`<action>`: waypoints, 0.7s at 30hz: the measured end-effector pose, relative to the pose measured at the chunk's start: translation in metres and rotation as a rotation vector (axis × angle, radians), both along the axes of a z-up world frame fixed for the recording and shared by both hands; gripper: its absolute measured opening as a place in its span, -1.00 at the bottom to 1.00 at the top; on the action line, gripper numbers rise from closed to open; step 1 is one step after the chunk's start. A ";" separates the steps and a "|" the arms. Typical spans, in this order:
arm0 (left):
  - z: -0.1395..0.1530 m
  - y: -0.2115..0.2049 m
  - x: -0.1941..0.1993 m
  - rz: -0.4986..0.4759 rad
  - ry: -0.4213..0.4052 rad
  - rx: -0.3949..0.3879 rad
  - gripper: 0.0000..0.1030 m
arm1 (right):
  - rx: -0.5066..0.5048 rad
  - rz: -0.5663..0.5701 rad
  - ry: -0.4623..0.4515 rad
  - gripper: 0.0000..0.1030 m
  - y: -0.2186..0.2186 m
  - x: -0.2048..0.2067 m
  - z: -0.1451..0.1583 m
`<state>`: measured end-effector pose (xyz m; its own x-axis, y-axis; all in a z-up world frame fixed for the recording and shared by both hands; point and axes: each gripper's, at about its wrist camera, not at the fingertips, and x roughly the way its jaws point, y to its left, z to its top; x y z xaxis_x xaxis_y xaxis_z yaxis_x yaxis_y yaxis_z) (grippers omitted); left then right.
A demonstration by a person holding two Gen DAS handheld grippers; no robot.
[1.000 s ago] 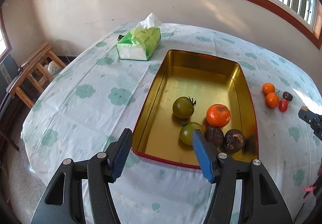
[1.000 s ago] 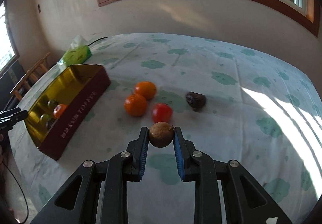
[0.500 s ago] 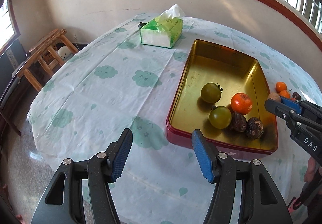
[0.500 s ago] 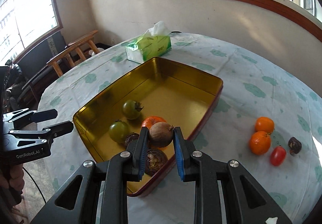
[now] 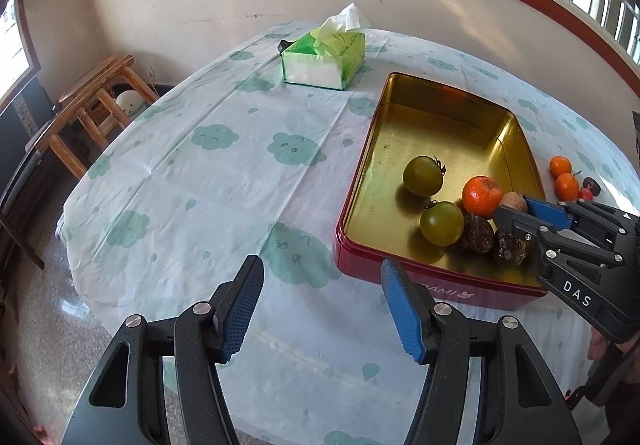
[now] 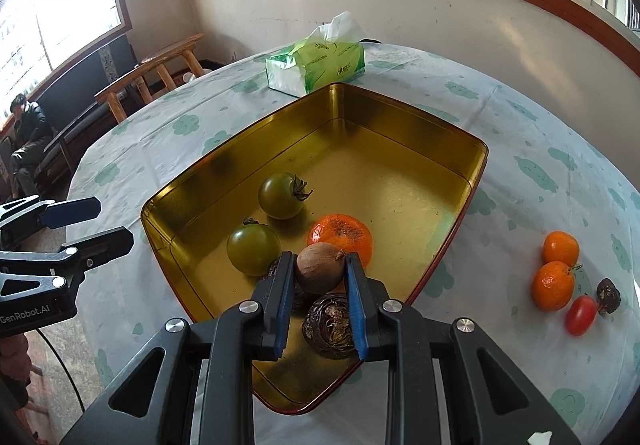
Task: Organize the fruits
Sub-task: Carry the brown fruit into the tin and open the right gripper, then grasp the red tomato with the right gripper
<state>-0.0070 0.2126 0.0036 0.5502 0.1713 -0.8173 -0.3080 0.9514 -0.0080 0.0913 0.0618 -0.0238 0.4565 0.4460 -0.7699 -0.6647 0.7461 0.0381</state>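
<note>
One round table under a pale cloud-print cloth [image 6: 532, 165] carries a long gold-lined tin tray with red outer walls [image 6: 400, 117]. Its long axis runs away from the right gripper [image 6: 320, 297] toward a green tissue pack [image 6: 320, 65]. Inside the tray's near end lie two green tomatoes [image 6: 254, 249], an orange mandarin [image 6: 340, 237] and two dark wrinkled fruits [image 6: 330, 325]. The right gripper pinches a small brown round fruit [image 6: 320, 272] over that cluster; how high it hangs is hard to judge. The drop point seems straight below. The left gripper [image 5: 320, 305] stands spread and empty before the tray's short wall.
</note>
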 end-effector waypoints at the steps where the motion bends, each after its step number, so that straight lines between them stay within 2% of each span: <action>1: 0.000 -0.001 0.000 -0.006 -0.001 -0.006 0.20 | -0.001 -0.003 0.000 -0.54 0.000 0.000 -0.001; 9: 0.002 -0.008 0.003 -0.024 0.007 0.007 0.20 | 0.023 -0.023 0.008 -0.52 -0.004 0.003 -0.005; 12: 0.005 -0.010 0.003 -0.028 0.002 0.013 0.20 | 0.029 -0.019 0.009 -0.46 -0.005 0.002 -0.004; 21: 0.014 -0.032 0.013 -0.071 -0.013 0.021 0.21 | 0.102 -0.061 -0.041 -0.38 -0.034 -0.007 0.019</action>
